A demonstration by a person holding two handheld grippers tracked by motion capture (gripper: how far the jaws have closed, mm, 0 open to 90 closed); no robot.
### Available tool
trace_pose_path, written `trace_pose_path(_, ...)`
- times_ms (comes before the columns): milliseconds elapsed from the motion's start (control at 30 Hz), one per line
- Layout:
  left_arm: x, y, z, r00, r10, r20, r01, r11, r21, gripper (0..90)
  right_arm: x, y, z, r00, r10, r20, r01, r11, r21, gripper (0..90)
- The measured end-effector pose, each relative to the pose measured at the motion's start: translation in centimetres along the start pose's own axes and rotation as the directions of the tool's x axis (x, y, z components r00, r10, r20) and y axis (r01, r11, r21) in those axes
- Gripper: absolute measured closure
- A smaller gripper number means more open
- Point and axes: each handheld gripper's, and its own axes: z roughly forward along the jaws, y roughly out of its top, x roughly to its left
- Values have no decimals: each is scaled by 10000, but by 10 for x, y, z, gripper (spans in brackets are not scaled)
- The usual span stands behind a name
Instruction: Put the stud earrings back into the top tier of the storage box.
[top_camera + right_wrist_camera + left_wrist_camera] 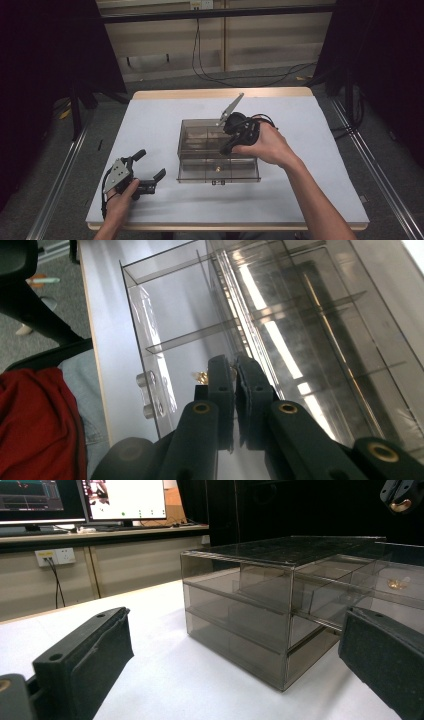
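Observation:
A smoky clear plastic drawer box (200, 135) stands mid-table, its lower drawer (245, 175) pulled out toward the person. A small gold piece (218, 169) lies in that drawer, also seen as the gold piece (201, 375) beside my right jaws and the gold piece (398, 583) through the box wall. My right gripper (226, 149) hovers over the open drawer, pointing down, shut with nothing between its pads (231, 362). My left gripper (151, 163) rests on the table left of the box, open and holding nothing, its jaws framing the box (280, 605).
The white table top (150, 120) has free room left, right and behind the box. The drawer front carries two small knobs (145, 395). A person's red sleeve and legs (35, 420) lie beyond the table's near edge. Monitors (75, 500) stand on a far bench.

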Motion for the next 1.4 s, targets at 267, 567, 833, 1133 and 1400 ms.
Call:
trace_pose_path(267, 0, 0, 0, 10000, -11, 11, 11, 10000, -5, 7, 1, 13, 15, 9999, -70, -125, 78, 9980, 627, 865)
trace_pose_path(567, 0, 0, 0, 10000, -83, 16, 83, 9999, -60, 7, 8, 26, 36, 9983, -472, -347, 531, 9793, 1951, 865)
trace_pose_path(833, 1, 0, 0, 10000, -29, 2, 29, 10000, -7, 7, 7, 26, 55, 9980, -412, -487, 527, 9631, 2638, 864)
trace_pose_path(1133, 0, 0, 0, 9999, -103, 15, 103, 9999, -69, 7, 6, 24, 62, 9984, -356, -441, 465, 9594, 2781, 858)
trace_pose_path(1400, 0, 0, 0, 9999, -136, 6, 136, 9999, -83, 7, 8, 20, 57, 9981, -303, -535, 421, 9708, 2360, 816)
